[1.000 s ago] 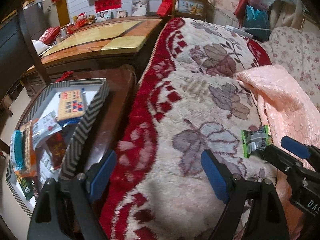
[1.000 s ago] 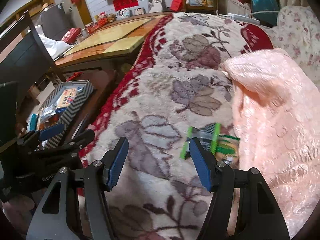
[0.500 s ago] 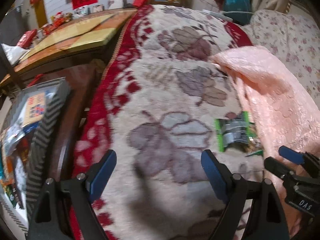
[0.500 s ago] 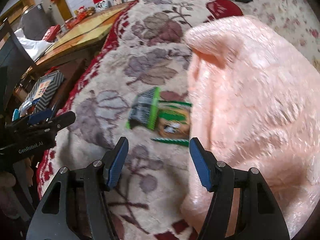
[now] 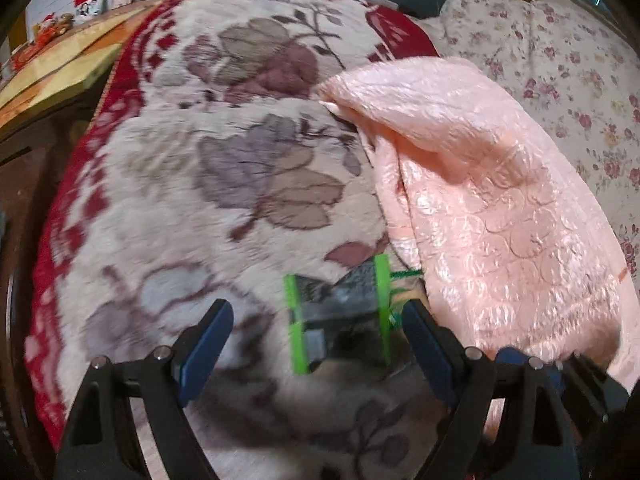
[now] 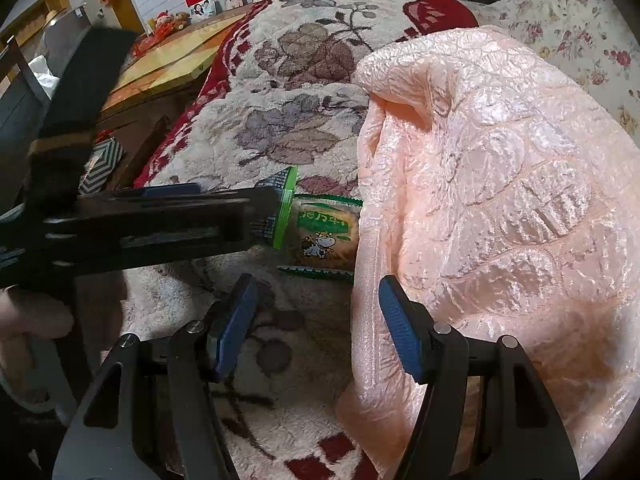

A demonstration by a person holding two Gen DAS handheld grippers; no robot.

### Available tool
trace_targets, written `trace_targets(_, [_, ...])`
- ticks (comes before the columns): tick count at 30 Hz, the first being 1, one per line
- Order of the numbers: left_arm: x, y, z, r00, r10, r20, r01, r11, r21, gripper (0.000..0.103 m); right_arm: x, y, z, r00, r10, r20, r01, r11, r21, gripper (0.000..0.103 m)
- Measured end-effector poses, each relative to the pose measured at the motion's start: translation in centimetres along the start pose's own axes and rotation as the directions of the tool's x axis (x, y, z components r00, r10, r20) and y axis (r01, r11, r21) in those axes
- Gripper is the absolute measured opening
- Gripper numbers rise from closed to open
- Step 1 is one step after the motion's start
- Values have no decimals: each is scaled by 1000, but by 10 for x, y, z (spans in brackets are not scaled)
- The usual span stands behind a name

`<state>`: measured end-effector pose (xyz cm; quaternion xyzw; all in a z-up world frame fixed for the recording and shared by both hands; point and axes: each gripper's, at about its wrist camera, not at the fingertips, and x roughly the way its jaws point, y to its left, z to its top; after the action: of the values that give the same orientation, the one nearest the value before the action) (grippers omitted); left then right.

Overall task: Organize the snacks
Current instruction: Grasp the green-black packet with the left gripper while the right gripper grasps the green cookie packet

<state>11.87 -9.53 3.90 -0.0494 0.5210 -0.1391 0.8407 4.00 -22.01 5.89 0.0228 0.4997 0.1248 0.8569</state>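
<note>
A grey snack packet with green edges (image 5: 340, 312) lies on the floral blanket (image 5: 240, 184), blurred in the left wrist view. My left gripper (image 5: 316, 344) hovers open over it, one finger on each side, pads apart from it. In the right wrist view this packet (image 6: 286, 196) is half hidden behind the left gripper's black frame (image 6: 152, 224). Next to it lies a brown packet with a cow picture (image 6: 326, 228), against the pink quilt's edge. My right gripper (image 6: 316, 324) stands open just short of the cow packet, holding nothing.
A shiny pink quilt (image 6: 480, 180) is heaped on the right, its hem running between the right fingers. A chevron-patterned box (image 6: 102, 164) stands off the blanket at the left, beside a wooden table (image 6: 168, 60). A person's hand (image 6: 28, 320) grips the left tool.
The left gripper swung right, away from the chevron box, and sank over the grey-green packet. The right gripper moved toward the quilt, then held still.
</note>
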Motion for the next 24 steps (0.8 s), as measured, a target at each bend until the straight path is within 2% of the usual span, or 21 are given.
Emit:
trace_targets(1, [5, -2, 2, 1000, 8, -8, -8, 1000, 2, 86, 0, -1, 0, 1000, 8, -3, -8, 1000, 5, 63])
trace_targets(2, [9, -2, 2, 1000, -2, -17, 2, 1000, 3, 71, 1, -2, 0, 1000, 15, -5, -15, 1000, 8, 63])
trace_targets(3, [14, -1, 3, 999, -27, -34, 27, 1000, 4, 44, 1, -2, 1, 1000, 22, -7, -21, 1000, 11, 63])
trace_targets(4, [19, 0, 3, 998, -37, -57, 37, 999, 5, 41, 2, -2, 1, 1000, 29, -6, -29, 999, 14, 63])
trace_targets(7, [14, 2, 0, 998, -58, -40, 60, 997, 40, 37, 4, 2, 8, 998, 67, -2, -67, 998, 17, 63])
trace_targets(10, [-4, 14, -4, 997, -76, -2, 76, 997, 25, 30, 13, 6, 17, 995, 95, -3, -95, 995, 30, 63])
trace_targets(13, [-24, 27, -6, 998, -47, 40, 47, 999, 16, 27, 32, 6, 25, 990, 139, -30, -136, 987, 82, 63])
trace_targets(16, [-35, 36, -8, 998, -29, 51, 28, 999, 21, 26, 51, 2, 28, 994, 84, -73, -75, 989, 124, 63])
trace_targets(18, [-40, 43, -10, 998, -44, 50, 44, 999, 17, 26, 55, -2, 31, 995, 75, -63, -66, 988, 137, 64])
trace_targets(20, [-39, 48, -10, 997, -60, 42, 60, 998, 2, 26, 61, -5, 35, 996, 9, -92, 3, 991, 136, 63])
trace_targets(21, [-39, 50, -10, 997, -69, 41, 70, 998, -3, 26, 64, -9, 35, 994, 7, -108, 9, 990, 143, 64])
trace_targets(24, [-35, 54, -11, 996, -80, 33, 80, 997, -16, 27, 73, -16, 36, 990, 73, -123, -52, 985, 164, 65])
